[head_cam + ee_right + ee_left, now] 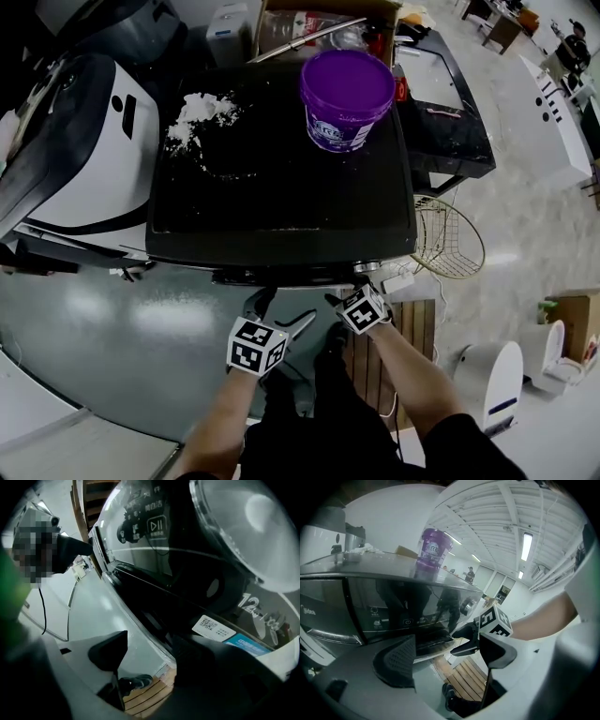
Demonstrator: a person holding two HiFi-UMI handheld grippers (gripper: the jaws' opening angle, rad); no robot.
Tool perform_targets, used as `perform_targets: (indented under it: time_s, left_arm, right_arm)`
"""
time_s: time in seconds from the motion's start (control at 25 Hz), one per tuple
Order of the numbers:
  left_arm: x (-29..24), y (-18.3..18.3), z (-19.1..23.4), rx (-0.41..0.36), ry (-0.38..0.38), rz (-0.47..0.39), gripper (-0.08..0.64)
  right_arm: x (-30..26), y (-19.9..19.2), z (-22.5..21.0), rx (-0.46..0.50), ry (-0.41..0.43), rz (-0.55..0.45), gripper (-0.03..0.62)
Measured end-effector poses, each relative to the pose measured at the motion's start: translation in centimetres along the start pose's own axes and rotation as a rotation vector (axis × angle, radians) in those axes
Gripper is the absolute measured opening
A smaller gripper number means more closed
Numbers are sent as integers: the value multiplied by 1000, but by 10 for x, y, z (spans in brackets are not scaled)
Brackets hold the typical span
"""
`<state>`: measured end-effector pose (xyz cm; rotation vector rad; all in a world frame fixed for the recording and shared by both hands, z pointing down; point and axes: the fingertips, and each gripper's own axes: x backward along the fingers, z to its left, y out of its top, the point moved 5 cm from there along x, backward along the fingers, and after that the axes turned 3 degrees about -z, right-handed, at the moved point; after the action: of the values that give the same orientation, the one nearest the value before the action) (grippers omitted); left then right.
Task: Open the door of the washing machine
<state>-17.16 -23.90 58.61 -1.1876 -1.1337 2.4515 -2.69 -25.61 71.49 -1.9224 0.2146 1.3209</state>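
Note:
The black washing machine (281, 178) fills the middle of the head view, seen from above. Both grippers hang just below its front edge. My left gripper (281, 314) is wide open with nothing between its fingers; in the left gripper view (447, 656) it faces the glossy control panel (393, 618). My right gripper (349, 292) points steeply down at the machine's front. In the right gripper view (159, 656) the rim of the round glass door (243, 536) runs between the two fingers, and the left finger (110, 649) stands clear of it.
A purple bucket (347, 98) and a heap of white powder (202, 112) sit on the machine's top. A white appliance (84, 159) stands to the left, a wire basket (450, 239) to the right. A wooden slat mat (403, 347) lies by my feet.

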Motion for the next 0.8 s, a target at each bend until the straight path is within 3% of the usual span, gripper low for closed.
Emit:
perform_targets:
  time_s: [0.2, 0.32, 0.64, 0.8]
  left_arm:
    - [-5, -7, 1, 25, 3, 11, 440]
    - [-7, -13, 3, 33, 4, 16, 439]
    - [-3, -34, 8, 52, 7, 36, 439]
    - [7, -36, 16, 46, 58, -15, 431]
  right_arm:
    - [-10, -6, -7, 51, -18, 39, 285]
    - [-16, -7, -11, 87, -77, 65, 185]
    - [-23, -13, -12, 271, -180, 154, 163]
    - [-21, -14, -14, 298, -144, 173, 146]
